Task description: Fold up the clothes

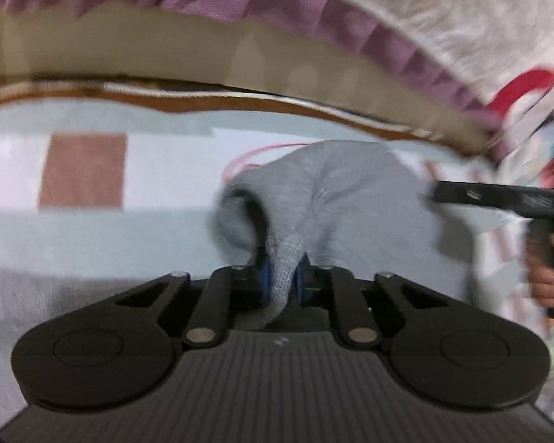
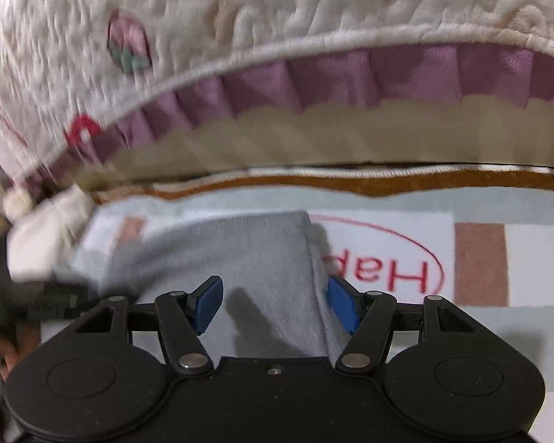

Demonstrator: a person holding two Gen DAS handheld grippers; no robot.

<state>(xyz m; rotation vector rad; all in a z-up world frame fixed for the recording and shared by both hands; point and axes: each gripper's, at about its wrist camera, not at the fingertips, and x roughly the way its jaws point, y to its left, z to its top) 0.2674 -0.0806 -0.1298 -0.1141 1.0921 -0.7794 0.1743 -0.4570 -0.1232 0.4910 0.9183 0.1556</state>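
A grey knit garment (image 1: 336, 199) lies bunched on a pale patterned mat (image 1: 92, 243). My left gripper (image 1: 282, 280) is shut on a fold of the grey garment, pinched between its blue pads. In the right wrist view the garment (image 2: 247, 258) lies flatter on the mat (image 2: 498, 328). My right gripper (image 2: 275, 302) is open, its blue pads (image 2: 208, 304) spread over the garment's near edge. The right gripper's black body also shows at the right of the left wrist view (image 1: 506, 199).
A bed edge runs across the back, with a cream quilted cover (image 2: 277, 18), a purple frill (image 2: 351, 81) and a tan mattress side (image 2: 351, 140). The mat has a brown border (image 2: 424, 181), brown squares (image 1: 83, 170) and red lettering (image 2: 395, 273). A cream cloth (image 2: 51, 232) lies at left.
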